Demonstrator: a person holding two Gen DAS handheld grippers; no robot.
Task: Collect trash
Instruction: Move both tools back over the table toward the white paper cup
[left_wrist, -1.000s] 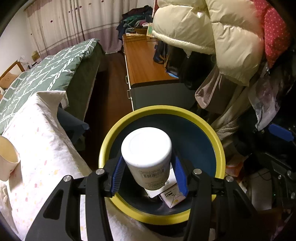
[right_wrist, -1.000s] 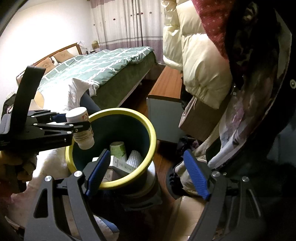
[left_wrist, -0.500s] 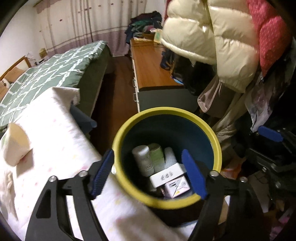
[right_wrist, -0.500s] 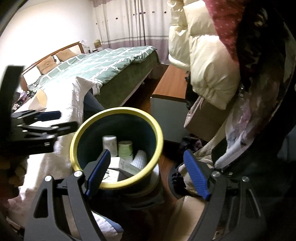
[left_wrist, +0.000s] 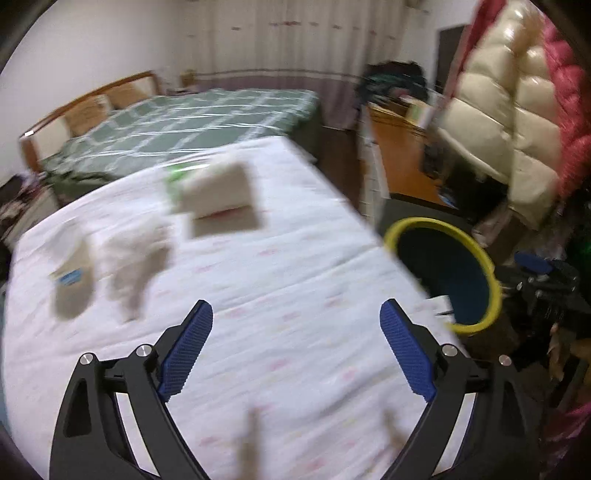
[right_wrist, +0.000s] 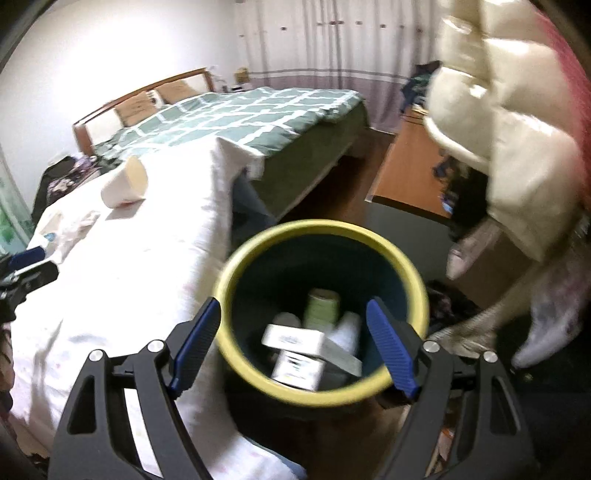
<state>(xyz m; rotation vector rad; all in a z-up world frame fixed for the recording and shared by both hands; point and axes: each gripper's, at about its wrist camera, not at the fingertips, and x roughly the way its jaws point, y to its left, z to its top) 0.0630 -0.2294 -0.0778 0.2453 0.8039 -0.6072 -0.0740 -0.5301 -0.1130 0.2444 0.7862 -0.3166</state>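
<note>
The yellow-rimmed dark bin (right_wrist: 406, 266) stands beside the white-sheeted bed and holds white boxes (right_wrist: 295, 338), a pale green tube (right_wrist: 320, 308) and white bottles. My right gripper (right_wrist: 293, 343) is open and empty over the bin's mouth. My left gripper (left_wrist: 293, 350) is open and empty above the white sheet (left_wrist: 277, 280), with the bin (left_wrist: 480, 254) to its right. On the sheet, blurred, lie a paper cup (left_wrist: 221, 188), a crumpled tissue (left_wrist: 136, 258) and a small white container (left_wrist: 72, 280). The cup (right_wrist: 125, 181) and tissue (right_wrist: 79, 225) also show in the right wrist view.
A green quilted bed (right_wrist: 240, 114) lies beyond. A wooden cabinet (right_wrist: 410, 173) stands right of the floor gap. Puffy coats (right_wrist: 517, 129) hang at the right above clutter on the floor. The left gripper (right_wrist: 26, 258) shows at the right view's left edge.
My left gripper let the white bottle fall into the bin, then swung left over the bed. My right gripper has moved over the bin's mouth.
</note>
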